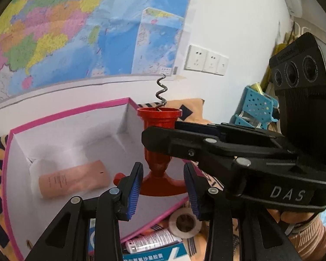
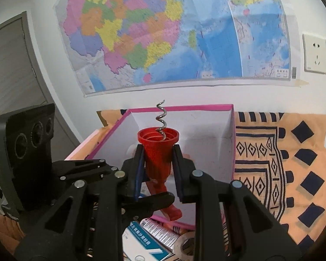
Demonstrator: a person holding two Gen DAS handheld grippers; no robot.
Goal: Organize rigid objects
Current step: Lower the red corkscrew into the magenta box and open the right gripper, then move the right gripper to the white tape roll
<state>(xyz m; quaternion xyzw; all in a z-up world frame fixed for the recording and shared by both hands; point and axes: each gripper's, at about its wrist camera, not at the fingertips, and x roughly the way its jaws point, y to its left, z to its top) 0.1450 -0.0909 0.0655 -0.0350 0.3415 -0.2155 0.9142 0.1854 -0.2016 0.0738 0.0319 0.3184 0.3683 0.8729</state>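
Note:
A red corkscrew (image 1: pixel 159 115) (image 2: pixel 157 137) stands upright over the pink-rimmed white box (image 1: pixel 65 113) (image 2: pixel 184 108), its metal spiral pointing up. My right gripper (image 2: pixel 158 148) is shut on its cone-shaped body; in the left wrist view the right gripper (image 1: pixel 163 130) reaches in from the right. My left gripper (image 1: pixel 162 164) is lower down, and its blue pads meet the red handle on both sides. One left finger (image 2: pixel 154 202) crosses the handle in the right wrist view. A pale pink tube (image 1: pixel 74 180) lies in the box.
In front of the box lie a tape roll (image 1: pixel 184 221) (image 2: pixel 184 243), a white tube (image 1: pixel 152 241) and a blue-and-white carton (image 2: pixel 141 241). An orange patterned cloth (image 2: pixel 293 163) covers the surface. A blue perforated basket (image 1: pixel 256 106) stands right. A wall with a map is close behind.

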